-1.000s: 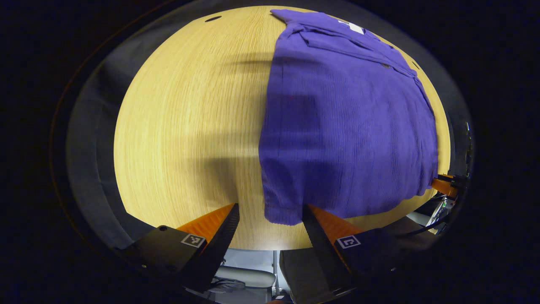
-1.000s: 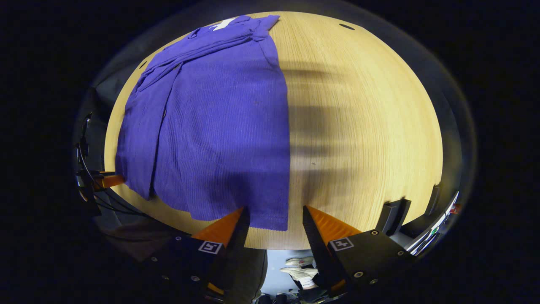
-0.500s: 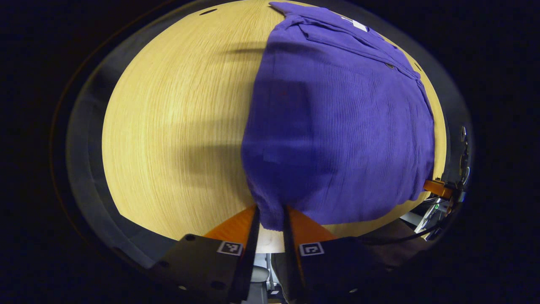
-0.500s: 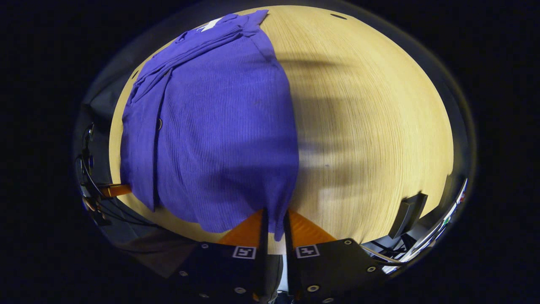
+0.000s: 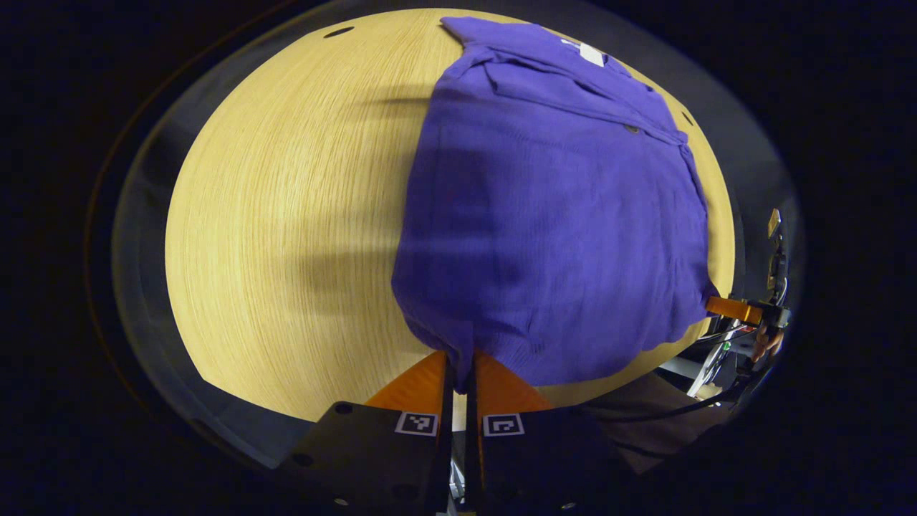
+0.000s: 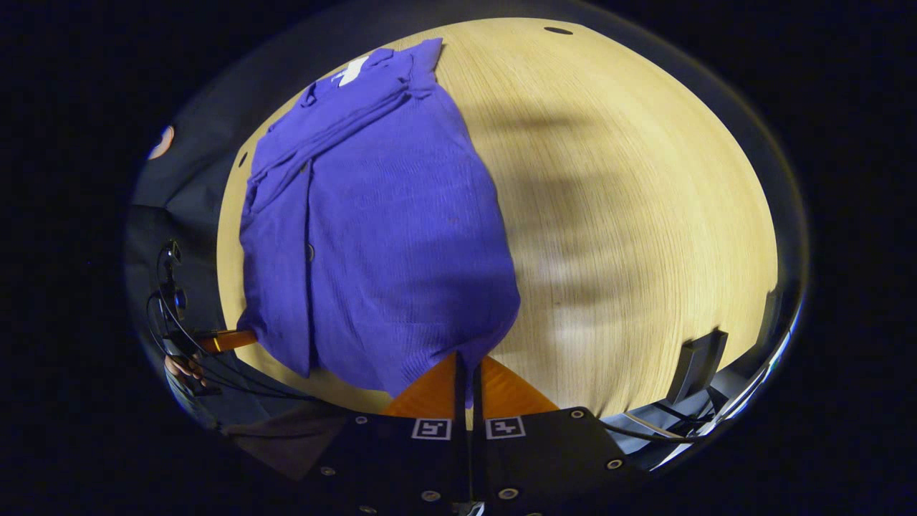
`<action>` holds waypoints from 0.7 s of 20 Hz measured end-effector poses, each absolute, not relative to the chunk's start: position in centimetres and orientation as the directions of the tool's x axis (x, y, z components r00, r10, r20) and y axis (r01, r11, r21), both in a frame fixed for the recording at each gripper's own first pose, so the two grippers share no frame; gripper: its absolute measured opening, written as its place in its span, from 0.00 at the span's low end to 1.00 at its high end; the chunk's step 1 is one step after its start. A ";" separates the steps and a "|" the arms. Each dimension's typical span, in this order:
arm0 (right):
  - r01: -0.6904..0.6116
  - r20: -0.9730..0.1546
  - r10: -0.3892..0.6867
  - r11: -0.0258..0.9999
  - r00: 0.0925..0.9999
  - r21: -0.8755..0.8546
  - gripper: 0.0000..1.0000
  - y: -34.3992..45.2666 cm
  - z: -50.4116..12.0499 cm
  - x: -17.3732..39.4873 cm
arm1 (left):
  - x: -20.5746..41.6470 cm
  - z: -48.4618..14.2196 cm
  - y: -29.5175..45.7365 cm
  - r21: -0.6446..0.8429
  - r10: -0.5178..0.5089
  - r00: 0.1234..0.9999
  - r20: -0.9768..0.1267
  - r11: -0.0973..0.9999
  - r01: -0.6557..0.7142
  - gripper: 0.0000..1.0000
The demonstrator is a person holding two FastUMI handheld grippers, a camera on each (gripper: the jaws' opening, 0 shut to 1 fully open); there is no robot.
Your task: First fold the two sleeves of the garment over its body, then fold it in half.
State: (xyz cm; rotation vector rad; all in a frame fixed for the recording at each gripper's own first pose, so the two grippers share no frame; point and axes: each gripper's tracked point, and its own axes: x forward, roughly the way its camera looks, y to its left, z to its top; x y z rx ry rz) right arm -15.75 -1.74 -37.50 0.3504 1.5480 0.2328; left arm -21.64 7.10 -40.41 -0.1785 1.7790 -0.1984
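Purple shirt (image 5: 551, 215) lies lengthwise on the wooden table (image 5: 286, 215), collar far. The left gripper (image 5: 458, 369) and right gripper (image 6: 469, 369) each pinch a near hem corner; the half fold runs forward.

From my left gripper view, the purple garment (image 5: 551, 215) has its near hem corner pinched out of sight between the left gripper (image 5: 458, 373) fingers. Toward four o'clock its far corner blocks the right gripper (image 5: 731, 309). In my right gripper view, the right gripper (image 6: 467, 369) swallows the other hem corner.
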 end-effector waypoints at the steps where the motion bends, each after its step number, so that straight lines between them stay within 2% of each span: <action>1: 0.074 -0.928 0.372 0.925 0.026 0.372 0.03 -1.7 -37.0 -15.3 | -21.0 -40.1 6.9 -0.242 -0.237 -0.206 -0.949 0.970 -0.005 0.08; 9: 0.049 -0.897 0.430 0.898 0.104 0.436 0.03 -1.3 -32.7 -11.2 | -15.5 -37.2 6.9 -0.282 -0.269 -0.171 -0.948 0.958 0.055 0.08; 14: 0.047 -0.858 0.474 0.870 0.200 0.492 0.03 -1.0 -28.7 -6.6 | -9.9 -34.1 5.8 -0.303 -0.296 -0.084 -0.952 0.948 0.098 0.08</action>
